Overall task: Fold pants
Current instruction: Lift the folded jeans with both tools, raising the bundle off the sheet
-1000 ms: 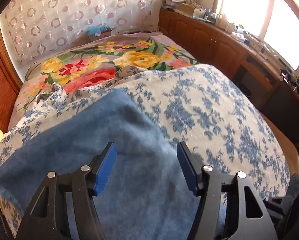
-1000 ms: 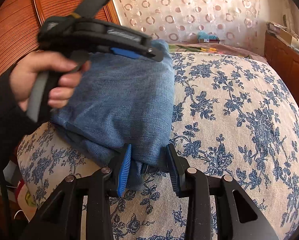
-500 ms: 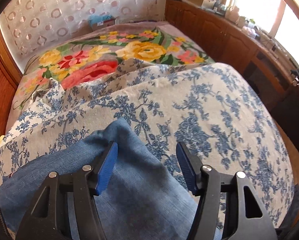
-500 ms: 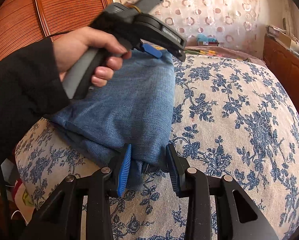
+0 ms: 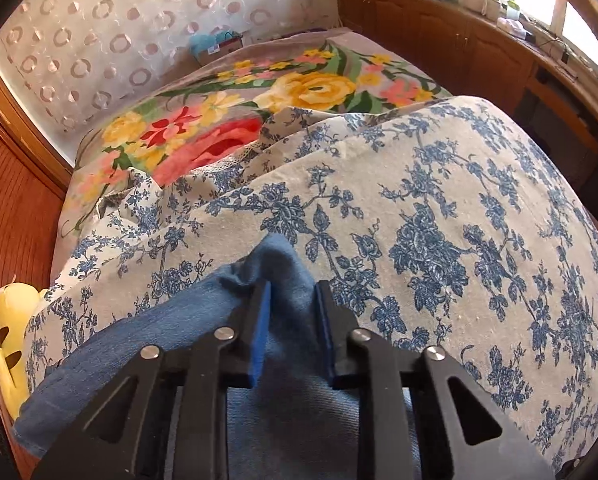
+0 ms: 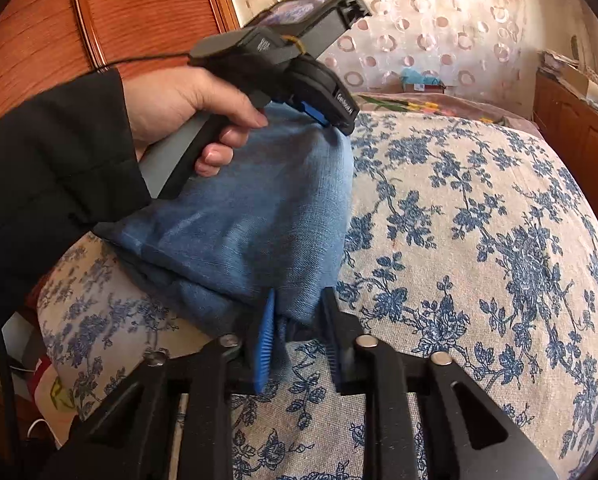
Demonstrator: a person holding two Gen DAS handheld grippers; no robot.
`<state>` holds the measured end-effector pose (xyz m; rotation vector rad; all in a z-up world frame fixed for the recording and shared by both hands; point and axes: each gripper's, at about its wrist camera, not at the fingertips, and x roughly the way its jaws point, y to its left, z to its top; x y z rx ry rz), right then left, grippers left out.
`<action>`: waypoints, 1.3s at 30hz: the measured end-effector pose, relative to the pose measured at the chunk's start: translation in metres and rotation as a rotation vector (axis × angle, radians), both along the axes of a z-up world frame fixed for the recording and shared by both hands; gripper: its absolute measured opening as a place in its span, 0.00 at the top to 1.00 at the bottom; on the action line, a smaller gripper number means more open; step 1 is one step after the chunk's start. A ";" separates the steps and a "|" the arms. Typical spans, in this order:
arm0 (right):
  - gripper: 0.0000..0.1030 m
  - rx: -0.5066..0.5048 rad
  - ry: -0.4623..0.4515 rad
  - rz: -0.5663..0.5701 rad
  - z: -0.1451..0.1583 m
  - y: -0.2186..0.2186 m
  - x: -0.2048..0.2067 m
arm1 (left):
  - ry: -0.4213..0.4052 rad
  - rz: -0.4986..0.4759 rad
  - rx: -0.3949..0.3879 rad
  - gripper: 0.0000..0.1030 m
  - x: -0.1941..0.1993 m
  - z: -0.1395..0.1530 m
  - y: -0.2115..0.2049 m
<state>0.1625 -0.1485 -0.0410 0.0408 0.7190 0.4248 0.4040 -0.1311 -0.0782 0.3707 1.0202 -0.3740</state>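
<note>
Left wrist view: the left gripper (image 5: 291,300), jaws just closing, is pinching the far corner of the pants (image 5: 147,340) lying on the bed (image 5: 439,208). Right wrist view: the right gripper (image 6: 297,312), also just closing, is clamping the near corner; either shallow bite could slip when lifting, spoiling the fold.

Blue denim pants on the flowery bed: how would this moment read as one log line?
stage: regrasp of part-folded blue denim pants | left gripper: just closed on far corner | right gripper: just closed on near corner | surface: blue-flowered bedspread
</note>
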 end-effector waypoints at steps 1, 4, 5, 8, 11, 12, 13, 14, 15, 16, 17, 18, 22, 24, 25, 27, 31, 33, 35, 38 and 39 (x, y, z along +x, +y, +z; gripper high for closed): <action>0.83 0.016 -0.009 0.007 0.002 -0.002 -0.001 | 0.001 -0.002 -0.005 0.82 0.000 0.001 0.000; 0.84 0.078 -0.018 0.017 0.007 -0.011 -0.004 | -0.002 0.005 -0.044 0.86 -0.003 0.011 0.010; 0.84 0.084 -0.019 0.023 0.009 -0.012 -0.005 | -0.006 0.007 -0.052 0.87 -0.004 0.014 0.012; 0.84 0.071 -0.047 0.040 0.018 -0.009 -0.011 | -0.034 0.013 -0.095 0.89 -0.010 0.033 0.027; 0.85 0.072 -0.072 0.061 0.030 -0.003 -0.017 | -0.064 0.023 -0.139 0.90 -0.016 0.050 0.044; 0.85 0.071 -0.080 0.068 0.033 0.000 -0.018 | -0.073 0.029 -0.155 0.90 -0.018 0.057 0.052; 0.85 0.069 -0.088 0.076 0.037 0.002 -0.020 | -0.080 0.036 -0.168 0.91 -0.019 0.061 0.058; 0.85 0.068 -0.095 0.084 0.041 0.005 -0.021 | -0.088 0.044 -0.181 0.91 -0.021 0.066 0.066; 0.85 0.068 -0.101 0.092 0.044 0.008 -0.022 | -0.095 0.053 -0.196 0.91 -0.023 0.071 0.076; 0.85 0.068 -0.110 0.104 0.047 0.012 -0.024 | -0.100 0.057 -0.203 0.91 -0.025 0.074 0.083; 0.85 0.069 -0.116 0.117 0.051 0.015 -0.025 | -0.106 0.065 -0.211 0.91 -0.026 0.077 0.091; 0.85 0.069 -0.121 0.129 0.053 0.018 -0.025 | -0.113 0.076 -0.222 0.91 -0.028 0.081 0.102; 0.85 0.064 -0.140 0.189 0.064 0.038 -0.026 | -0.136 0.111 -0.252 0.91 -0.036 0.090 0.134; 0.85 0.062 -0.146 0.216 0.069 0.049 -0.025 | -0.154 0.132 -0.268 0.92 -0.040 0.095 0.154; 0.84 0.064 -0.143 0.225 0.071 0.053 -0.024 | -0.159 0.140 -0.271 0.92 -0.042 0.096 0.160; 0.79 0.068 -0.133 0.243 0.075 0.059 -0.024 | -0.161 0.157 -0.272 0.92 -0.045 0.095 0.175; 0.77 0.087 -0.131 0.246 0.085 0.058 -0.024 | -0.161 0.185 -0.290 0.92 -0.048 0.091 0.198; 0.76 0.098 -0.135 0.248 0.091 0.054 -0.027 | -0.167 0.196 -0.303 0.92 -0.051 0.092 0.206; 0.76 0.097 -0.151 0.247 0.098 0.049 -0.033 | -0.176 0.205 -0.313 0.92 -0.054 0.092 0.215; 0.76 0.088 -0.180 0.230 0.105 0.038 -0.040 | -0.181 0.207 -0.325 0.92 -0.058 0.094 0.225; 0.76 0.085 -0.188 0.220 0.107 0.035 -0.040 | -0.185 0.206 -0.325 0.92 -0.061 0.095 0.229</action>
